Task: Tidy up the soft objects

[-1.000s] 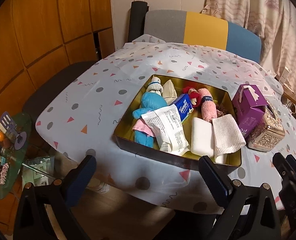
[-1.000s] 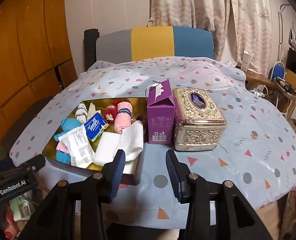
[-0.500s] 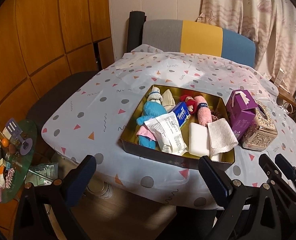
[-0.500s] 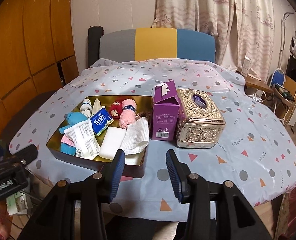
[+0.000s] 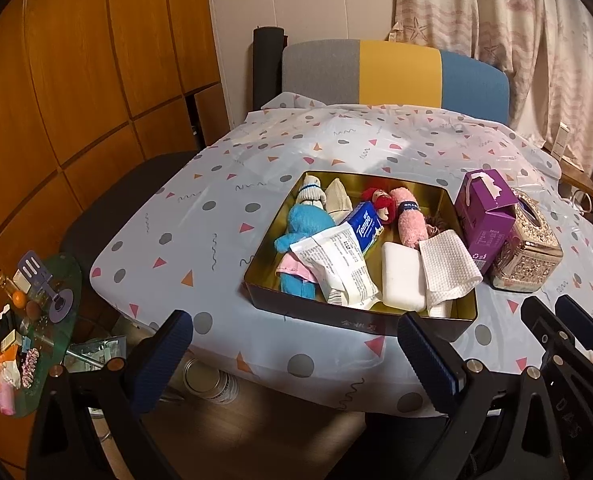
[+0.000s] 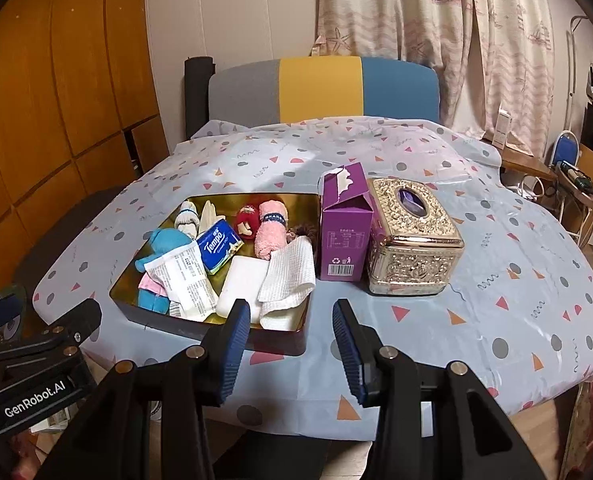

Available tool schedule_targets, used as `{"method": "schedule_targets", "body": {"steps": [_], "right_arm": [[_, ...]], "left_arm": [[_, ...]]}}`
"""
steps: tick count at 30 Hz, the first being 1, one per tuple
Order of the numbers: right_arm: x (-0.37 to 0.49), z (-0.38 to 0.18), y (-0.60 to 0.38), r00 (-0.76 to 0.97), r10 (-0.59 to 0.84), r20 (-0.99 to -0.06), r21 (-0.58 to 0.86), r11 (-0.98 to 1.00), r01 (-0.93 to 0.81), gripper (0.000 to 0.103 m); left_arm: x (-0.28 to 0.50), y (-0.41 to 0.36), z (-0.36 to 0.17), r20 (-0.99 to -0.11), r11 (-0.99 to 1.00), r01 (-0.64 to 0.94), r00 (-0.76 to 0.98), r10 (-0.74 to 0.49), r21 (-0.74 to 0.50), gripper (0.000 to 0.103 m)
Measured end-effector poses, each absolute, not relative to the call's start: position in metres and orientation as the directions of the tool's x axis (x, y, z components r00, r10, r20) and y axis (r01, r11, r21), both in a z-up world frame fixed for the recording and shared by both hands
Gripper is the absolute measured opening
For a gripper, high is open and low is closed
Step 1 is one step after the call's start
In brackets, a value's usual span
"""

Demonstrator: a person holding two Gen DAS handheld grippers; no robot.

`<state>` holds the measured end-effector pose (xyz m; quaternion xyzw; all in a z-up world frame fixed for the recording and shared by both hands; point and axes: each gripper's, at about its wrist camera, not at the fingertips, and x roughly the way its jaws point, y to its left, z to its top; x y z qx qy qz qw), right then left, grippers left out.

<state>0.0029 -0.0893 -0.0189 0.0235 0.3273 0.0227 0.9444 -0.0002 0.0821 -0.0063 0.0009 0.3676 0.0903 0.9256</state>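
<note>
Partly hidden things in the tin

We see the blue doll (image 5: 308, 220) half covered by the white packet (image 5: 336, 264); at nine o'clock, the side table's (image 5: 66, 272) clutter is too small to identify.

Black gripper (image 6: 291, 346) frames, ribbed blue pads (image 6: 236, 340), brass screws, GenRobot.AI marking

The left tongs (image 5: 296, 356) point forward and down, their two blue-padded fingers (image 5: 164, 354) spread wide with nothing between them. The right tongs (image 6: 292, 350) tilt down at a similar slope, fingers (image 6: 236, 344) set partway apart, the gap empty. Neither pair touches anything. In the right wrist view the left tongs' black body sits low at the left edge; in the left wrist view the right tongs show at the lower right edge.
</note>
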Motion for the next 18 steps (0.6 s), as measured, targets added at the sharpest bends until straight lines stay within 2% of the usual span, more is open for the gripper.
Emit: {"method": "schedule_targets", "body": {"steps": [18], "right_arm": [[0.0031,-0.0213,-0.0900,0.781,0.072,-0.620,0.073,0.997,-0.033,0.043]], "left_arm": [[-0.0007,0.0813,-0.0110,-0.692,0.985,-0.161,0.703,0.160,0.064,0.103]]}}
